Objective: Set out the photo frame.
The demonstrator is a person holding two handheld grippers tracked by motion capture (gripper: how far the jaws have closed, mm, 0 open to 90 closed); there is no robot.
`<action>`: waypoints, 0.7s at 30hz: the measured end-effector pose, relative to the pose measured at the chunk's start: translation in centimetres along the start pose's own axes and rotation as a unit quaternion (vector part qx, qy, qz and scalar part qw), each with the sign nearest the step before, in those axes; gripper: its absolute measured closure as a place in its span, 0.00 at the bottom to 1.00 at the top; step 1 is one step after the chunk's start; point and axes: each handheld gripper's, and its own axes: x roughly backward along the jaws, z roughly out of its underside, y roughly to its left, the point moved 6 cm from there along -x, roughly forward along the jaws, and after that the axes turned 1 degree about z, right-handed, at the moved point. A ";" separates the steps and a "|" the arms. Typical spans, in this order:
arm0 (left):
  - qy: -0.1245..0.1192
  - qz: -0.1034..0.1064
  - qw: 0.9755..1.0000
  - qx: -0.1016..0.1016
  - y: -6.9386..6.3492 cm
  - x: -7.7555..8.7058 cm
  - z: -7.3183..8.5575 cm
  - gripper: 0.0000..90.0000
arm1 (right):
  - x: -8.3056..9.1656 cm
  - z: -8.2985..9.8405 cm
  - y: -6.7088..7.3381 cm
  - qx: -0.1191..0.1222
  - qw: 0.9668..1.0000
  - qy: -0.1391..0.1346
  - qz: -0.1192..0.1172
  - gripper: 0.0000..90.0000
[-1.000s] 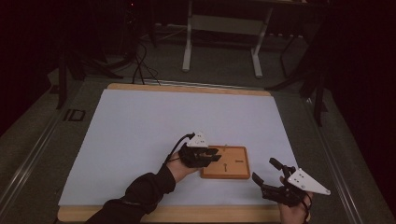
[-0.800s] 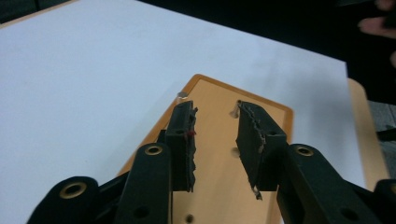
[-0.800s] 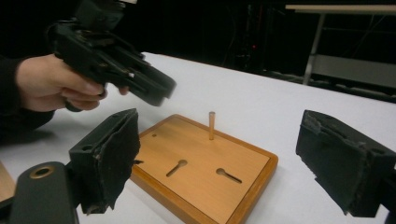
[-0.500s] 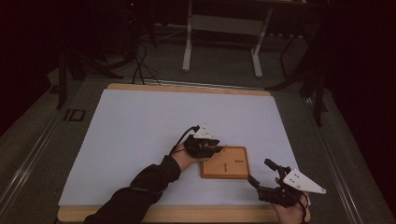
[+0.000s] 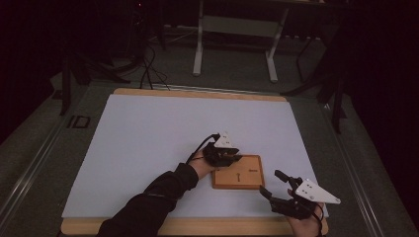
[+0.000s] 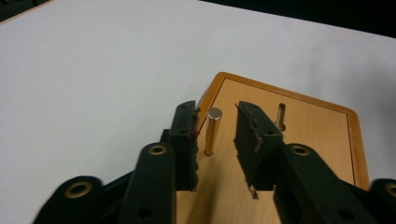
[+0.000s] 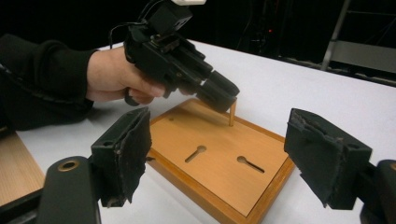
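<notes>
- The left gripper (image 6: 215, 140) is straddling one brass peg (image 6: 212, 131) that is standing upright near a corner of the wooden board (image 5: 247, 180); its jaws are flanking the peg with a gap on both sides, not pressing it.
- The right gripper (image 5: 272, 186) is hovering just off the board's near right corner, jaws spread wide with nothing between them, having just been closing a little.
- The left hand (image 7: 112, 77) is reaching in, angled down over the board.
- The flat, rectangular board is showing two keyhole slots (image 7: 195, 153).
- A second, thinner pin (image 6: 280, 115) is standing just beyond the peg.
</notes>
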 end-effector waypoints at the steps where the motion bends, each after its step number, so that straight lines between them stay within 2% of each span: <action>1: 0.001 0.004 1.000 0.000 0.0 -0.1 0.0 0.80 | -0.1 0.1 0.0 0.000 1.000 0.004 -0.002 0.25; 5: 0.001 0.003 1.000 0.000 0.1 -0.2 0.0 0.83 | -0.5 0.6 0.1 -0.002 1.000 0.024 -0.011 0.25; 6: 0.009 -0.002 1.000 -0.003 0.1 -0.6 0.2 0.85 | -0.8 0.9 0.1 0.001 0.999 0.031 -0.012 0.25; 10: 0.003 -0.004 1.000 0.001 0.1 -0.7 0.1 0.92 | -1.0 1.1 0.2 0.003 0.999 0.040 -0.015 0.25; 15: 0.004 0.003 1.000 0.008 0.2 -0.8 0.0 0.93 | -0.9 1.0 0.2 0.010 0.999 0.040 -0.010 0.28; 18: 0.009 0.011 1.000 0.011 0.4 -0.8 0.0 0.94 | -0.9 1.0 0.0 0.040 0.998 0.054 0.003 0.28; 21: 0.017 0.018 1.000 0.011 0.5 -0.8 -0.1 0.94 | -0.6 0.5 -0.1 0.088 0.995 0.054 0.009 0.34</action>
